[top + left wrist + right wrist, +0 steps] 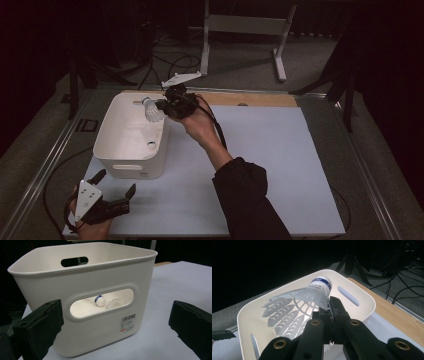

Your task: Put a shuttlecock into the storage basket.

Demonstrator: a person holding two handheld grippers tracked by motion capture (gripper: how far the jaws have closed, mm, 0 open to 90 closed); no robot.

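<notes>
Shuttlecock [299,307], white plastic skirt w/ white cork tip + blue band, is held over the far right part of the white bin [112,137], above its rim. Long axis runs roughly level, a bit tilted: in the right gripper view the cork end points up and away from the cam, skirt flares back toward lower left; in the high view the cork points left over the bin's opening. Right gripper [167,106] has its jaws shut on the skirt's edge near the cork, so most of the skirt sticks out free to one side of the fingers [337,307]. Inside the bin, a 2nd shuttlecock [106,302] lies on the floor, seen through the side handle slot, cork w/ blue band pointing left in that view. Left gripper [115,187] rests low at the near left corner of the pale blue mat [270,165], jaws wide apart, nothing between them, aimed at the bin's near wall, not touching. Wood table edge [250,99] runs behind the mat; cables and a white stand [245,25] on the floor beyond.
</notes>
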